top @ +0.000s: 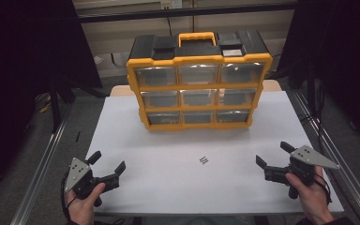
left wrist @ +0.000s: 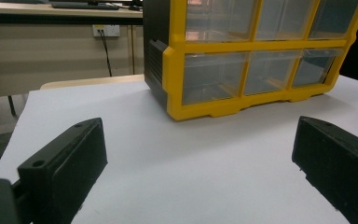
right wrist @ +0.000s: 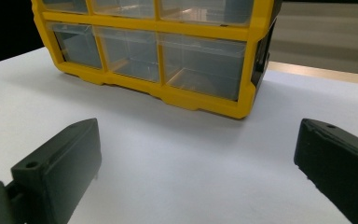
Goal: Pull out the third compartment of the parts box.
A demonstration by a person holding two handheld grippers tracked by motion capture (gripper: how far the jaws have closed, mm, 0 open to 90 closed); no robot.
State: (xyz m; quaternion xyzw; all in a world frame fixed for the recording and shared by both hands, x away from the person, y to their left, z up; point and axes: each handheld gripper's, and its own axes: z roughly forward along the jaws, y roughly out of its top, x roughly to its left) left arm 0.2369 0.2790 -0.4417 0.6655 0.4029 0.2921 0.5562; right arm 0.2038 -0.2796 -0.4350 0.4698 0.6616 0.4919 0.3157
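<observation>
A yellow and black drawer organizer (top: 198,79) with several clear drawers stands upright at the far middle of the white table (top: 168,140). Two or three small dark screws (top: 204,161) lie on the table in front of it. My left gripper (top: 107,163) rests at the near left, held by a hand, jaws wide apart with nothing between them. My right gripper (top: 274,154) sits at the near right, also open and empty. In the left gripper view the organizer (left wrist: 251,60) is ahead to the right; in the right gripper view the organizer (right wrist: 158,51) is ahead to the left.
Metal rails (top: 42,164) run along both sides of the table. A desk with a wall socket (left wrist: 106,31) stands behind the table. Dark panels flank the scene left and right.
</observation>
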